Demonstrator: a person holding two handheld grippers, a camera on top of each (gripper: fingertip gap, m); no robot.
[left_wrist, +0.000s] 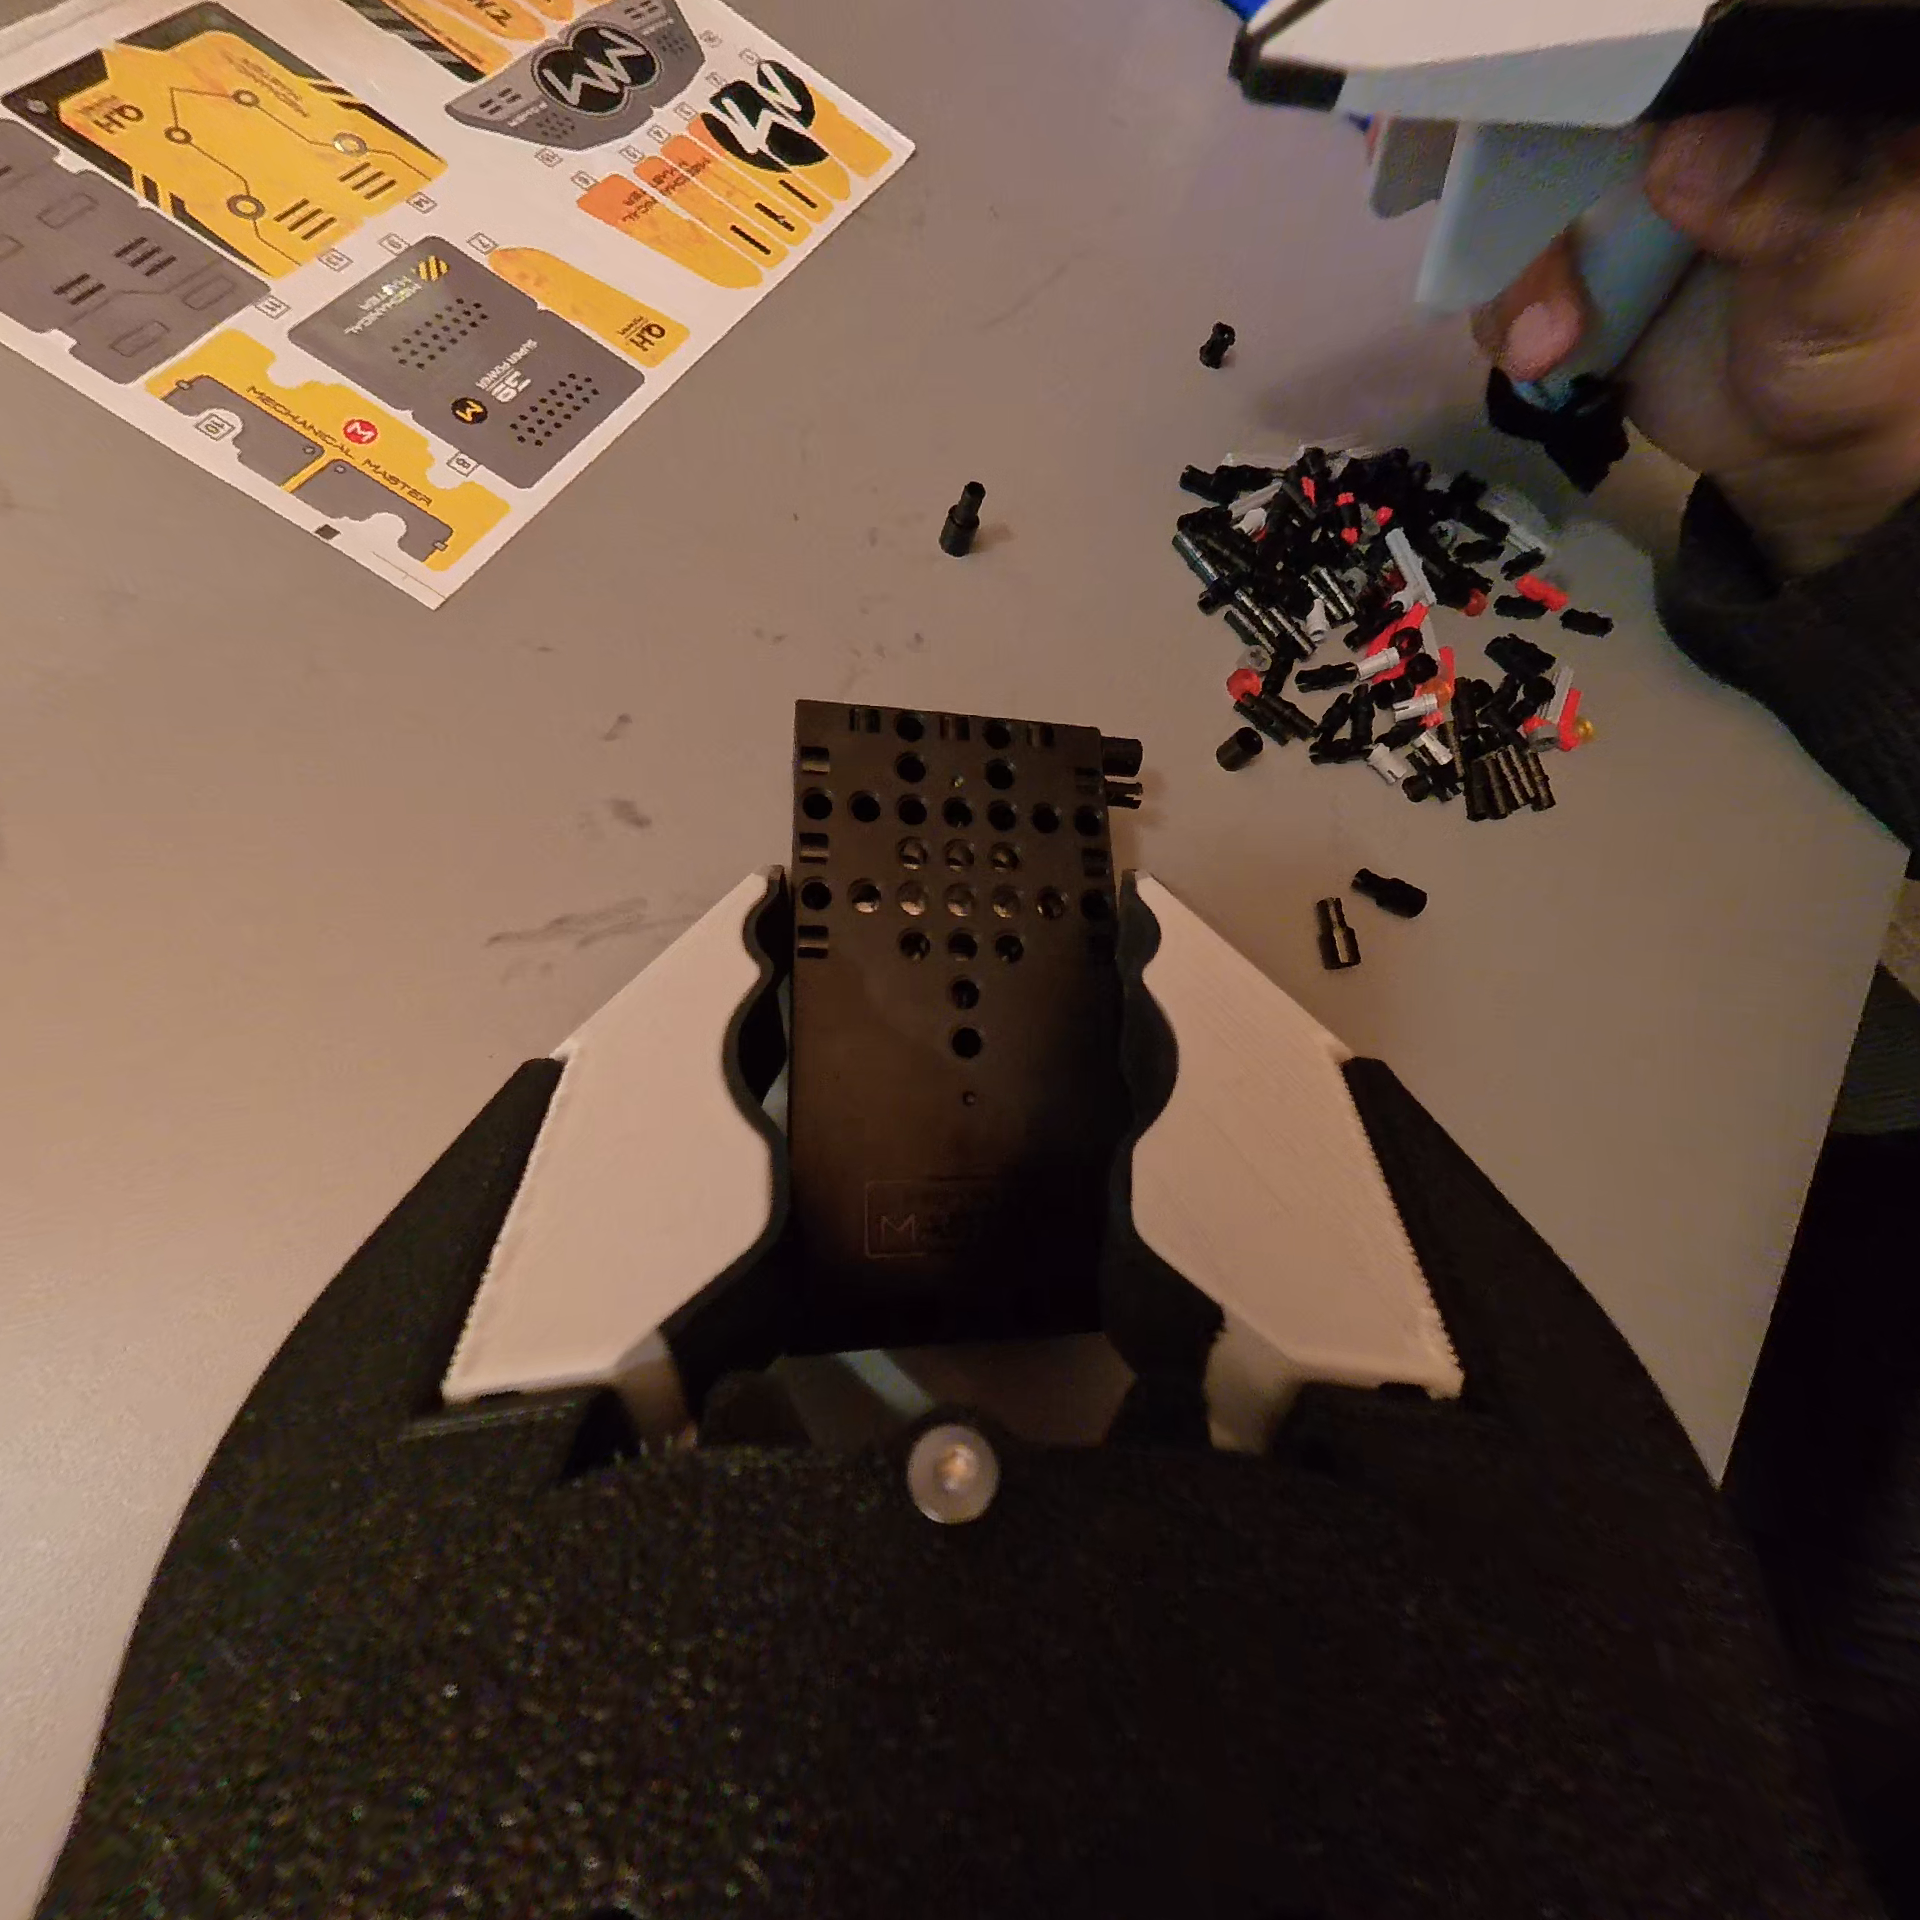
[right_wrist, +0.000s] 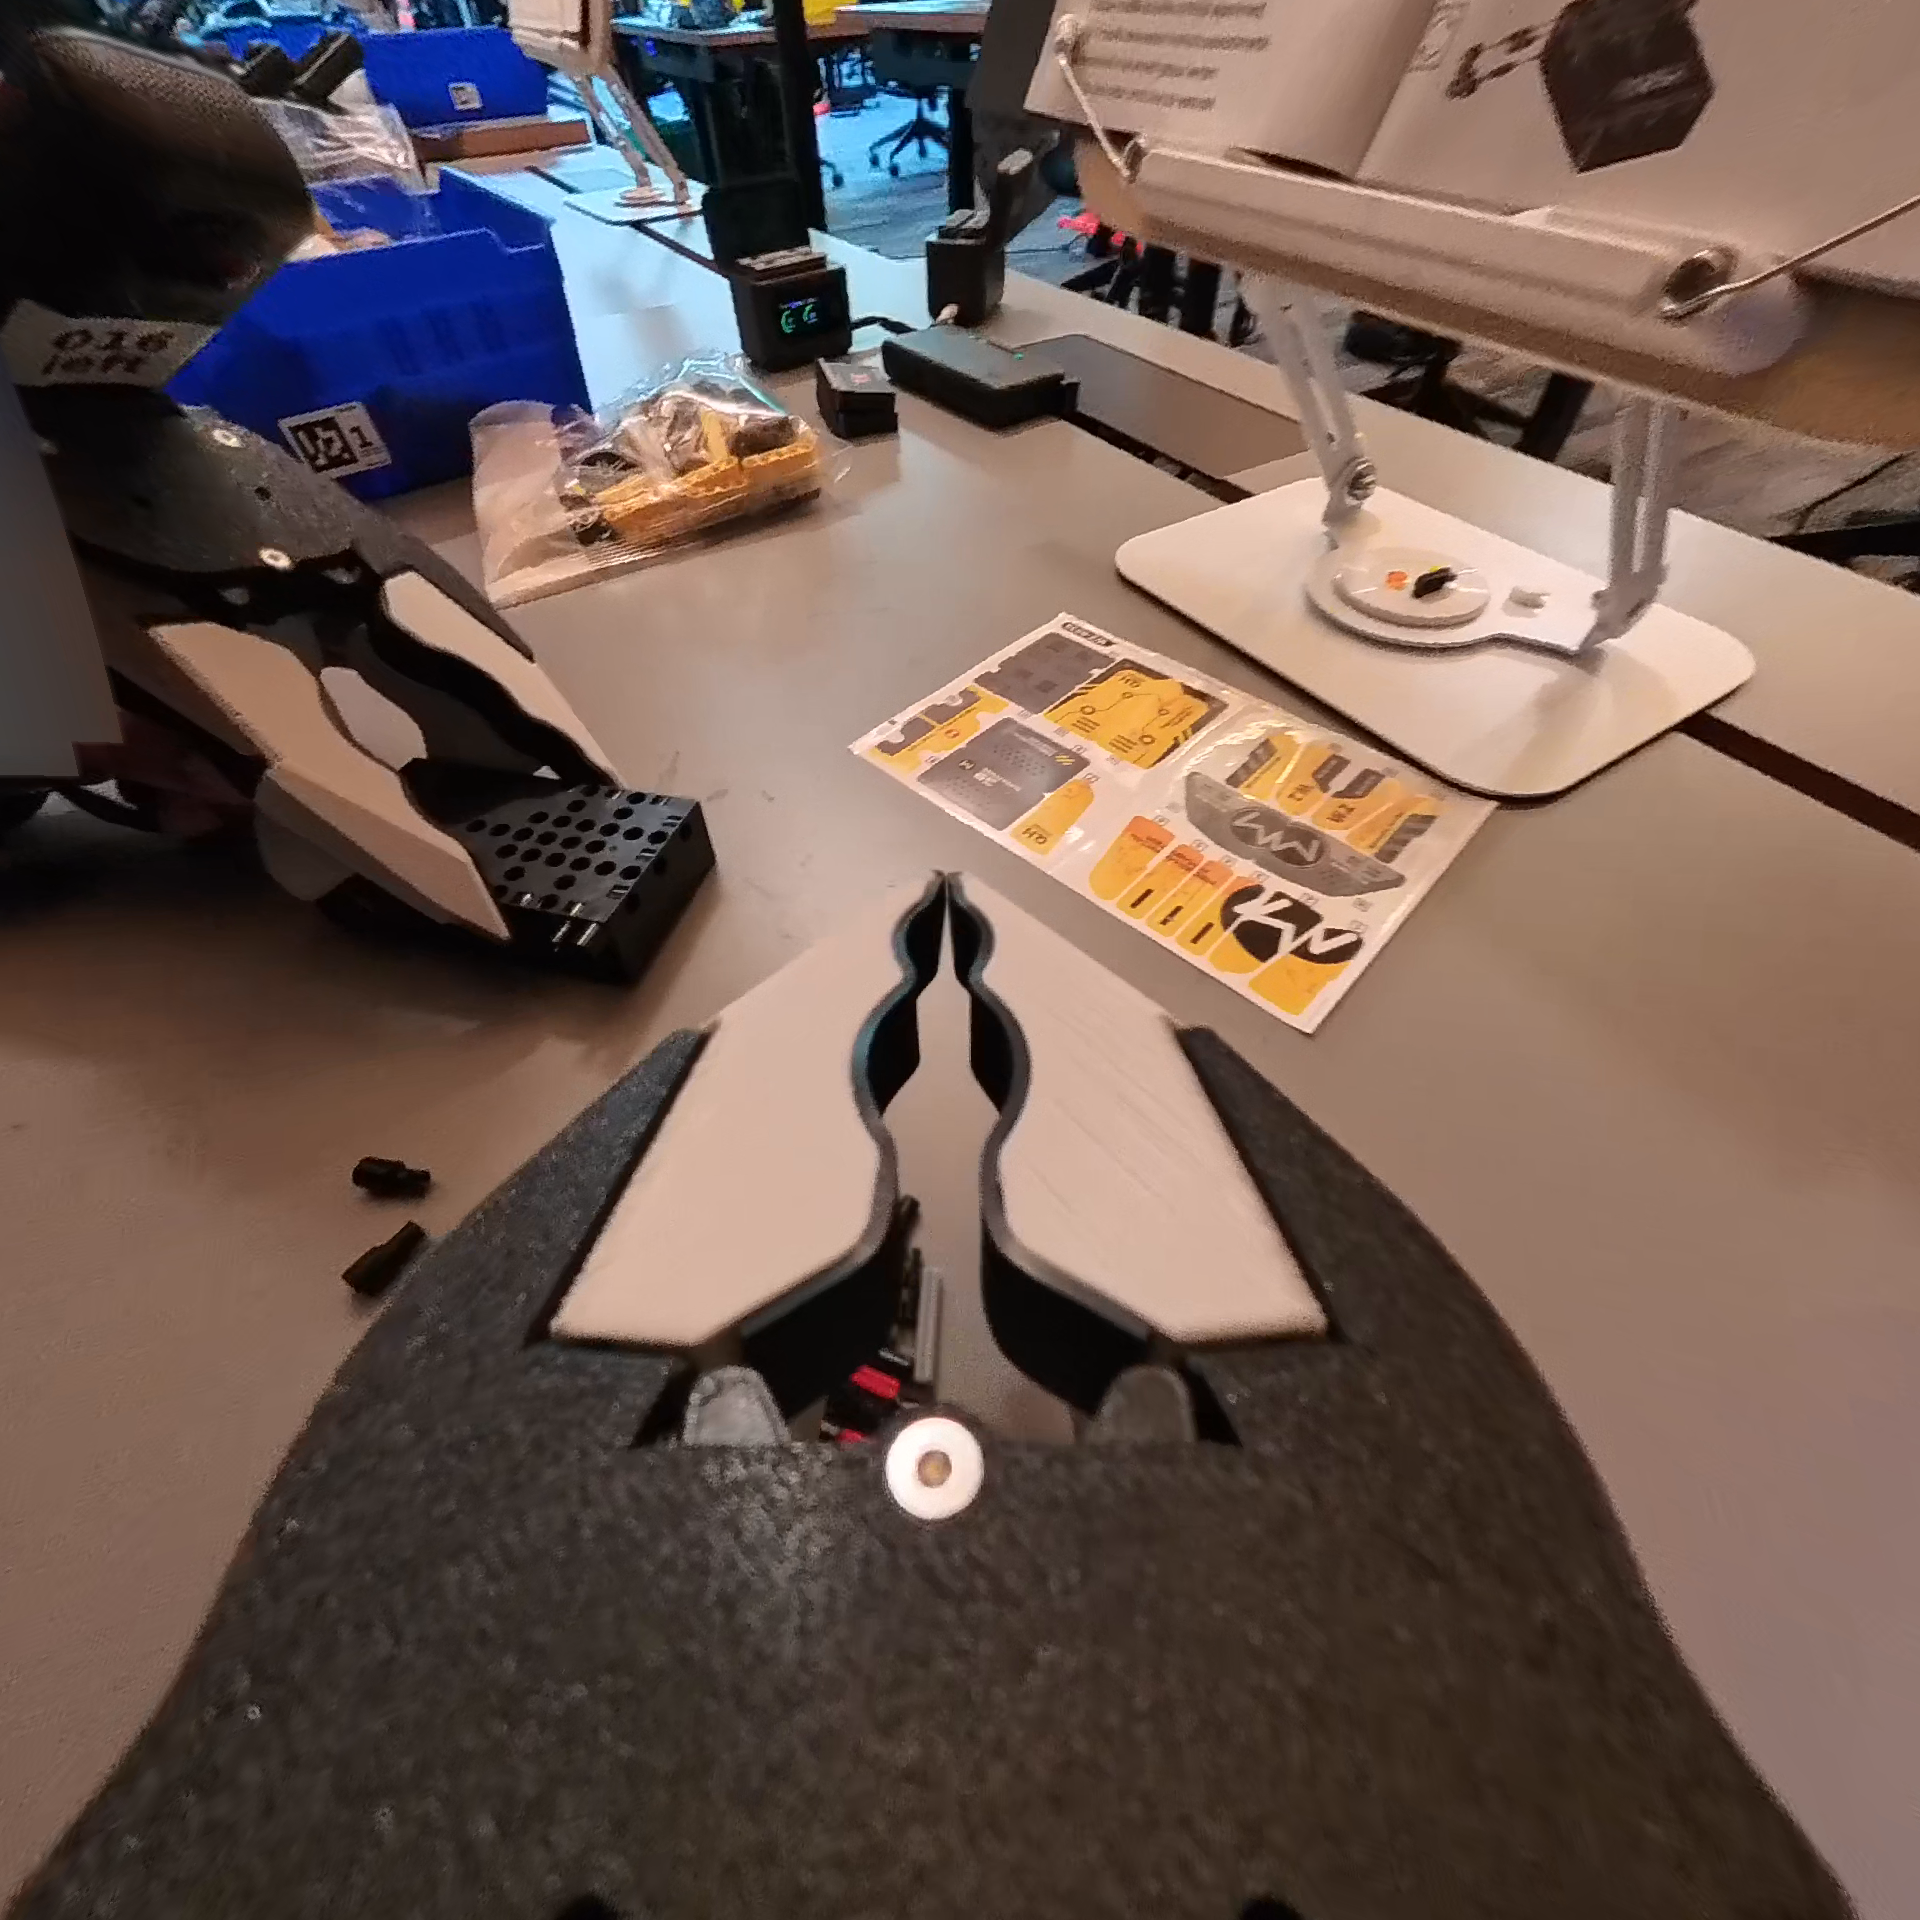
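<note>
My left gripper (left_wrist: 951, 883) is shut on a black block with many round holes (left_wrist: 951, 987), gripping its two long sides, with the block's far end resting on the grey table (left_wrist: 727, 675). Two short black pins (left_wrist: 1122, 774) stick out of the block's right side. The right wrist view shows the same gripper (right_wrist: 551, 847) and block (right_wrist: 592, 862) at left. My right gripper (right_wrist: 945, 883) is shut with its tips touching and nothing visible between them, above the table just right of the block. It also shows blurred in the left wrist view (left_wrist: 1558, 416), over a pile of small pins (left_wrist: 1382, 623).
Loose black pins (left_wrist: 961, 520) (left_wrist: 1387, 894) (right_wrist: 390, 1176) lie around the block. A yellow and grey sticker sheet (left_wrist: 312, 260) (right_wrist: 1164, 821) lies beyond it. A white stand base (right_wrist: 1455, 675), a bag of yellow parts (right_wrist: 665, 468) and a blue bin (right_wrist: 416, 322) stand farther back. Left tips to right tips: about 15 cm.
</note>
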